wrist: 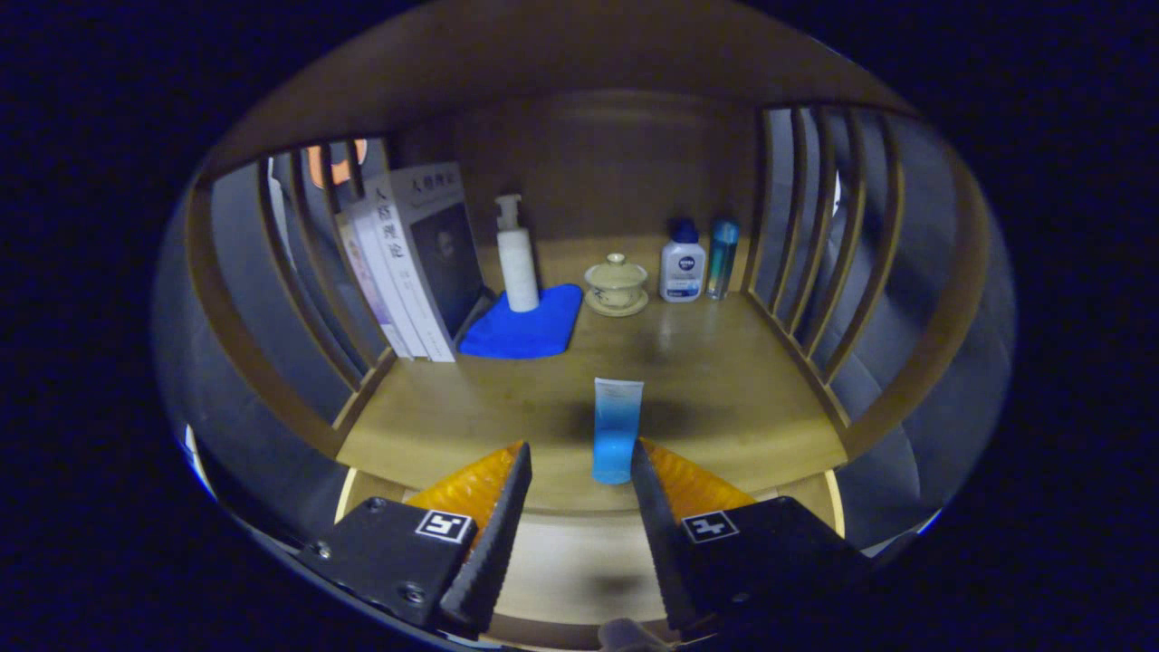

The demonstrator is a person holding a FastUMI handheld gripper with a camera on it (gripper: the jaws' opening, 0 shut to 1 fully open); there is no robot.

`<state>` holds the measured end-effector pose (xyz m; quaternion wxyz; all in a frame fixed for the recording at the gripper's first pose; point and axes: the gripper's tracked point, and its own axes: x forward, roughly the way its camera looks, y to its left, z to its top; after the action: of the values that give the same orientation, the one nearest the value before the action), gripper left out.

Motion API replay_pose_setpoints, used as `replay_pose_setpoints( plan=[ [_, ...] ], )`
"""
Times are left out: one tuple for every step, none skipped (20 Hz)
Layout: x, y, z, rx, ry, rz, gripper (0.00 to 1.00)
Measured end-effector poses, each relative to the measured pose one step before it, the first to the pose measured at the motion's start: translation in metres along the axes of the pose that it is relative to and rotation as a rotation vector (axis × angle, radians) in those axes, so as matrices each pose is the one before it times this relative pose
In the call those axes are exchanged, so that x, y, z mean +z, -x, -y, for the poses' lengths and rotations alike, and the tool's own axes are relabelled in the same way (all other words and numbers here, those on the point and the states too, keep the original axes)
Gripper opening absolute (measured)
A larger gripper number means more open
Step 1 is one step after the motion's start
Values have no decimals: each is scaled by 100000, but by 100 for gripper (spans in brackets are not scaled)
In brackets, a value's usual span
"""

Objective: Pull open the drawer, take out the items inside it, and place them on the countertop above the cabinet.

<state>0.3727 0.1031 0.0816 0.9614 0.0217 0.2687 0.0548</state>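
Observation:
A blue-and-white tube [617, 430] rests on the wooden countertop [724, 398] close to its front edge, its white end pointing away from me. My gripper [579, 448] is open, with the tube's near end between the fingertips, close beside the right one and well apart from the left. I cannot tell whether the right finger touches it. Below the countertop edge, the pale inside of the pulled-out drawer [579, 561] shows between my fingers; no items show in that part.
At the back of the countertop stand leaning books [407, 263], a white pump bottle [518, 258] on a blue cloth [525, 330], a lidded cup on a saucer [616, 285], a white bottle [682, 264] and a teal bottle [722, 258]. Slatted wooden sides [806, 263] close in left and right.

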Motion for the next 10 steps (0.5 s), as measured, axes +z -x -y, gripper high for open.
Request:
replay_pose_setpoints(
  plan=[
    [-161,1383,-198,270,1381,4499,74],
    [-136,1382,-52,340,1965,4496,77],
    [-76,1498,-136,376,1502,5176,79],
    [90,1591,-103,-23,852,4891,79],
    [62,1646,4,-262,-7,5370,79],
    [84,1654,-113,-229,-282,4872,79],
    [139,1239,-183,532,171,4704,80],
    [-252,1037,84,-821,368,3433,84],
    [250,1765,409,-1478,152,3992,88],
    [24,1027,-16,-881,-259,4135,91]
  ],
)
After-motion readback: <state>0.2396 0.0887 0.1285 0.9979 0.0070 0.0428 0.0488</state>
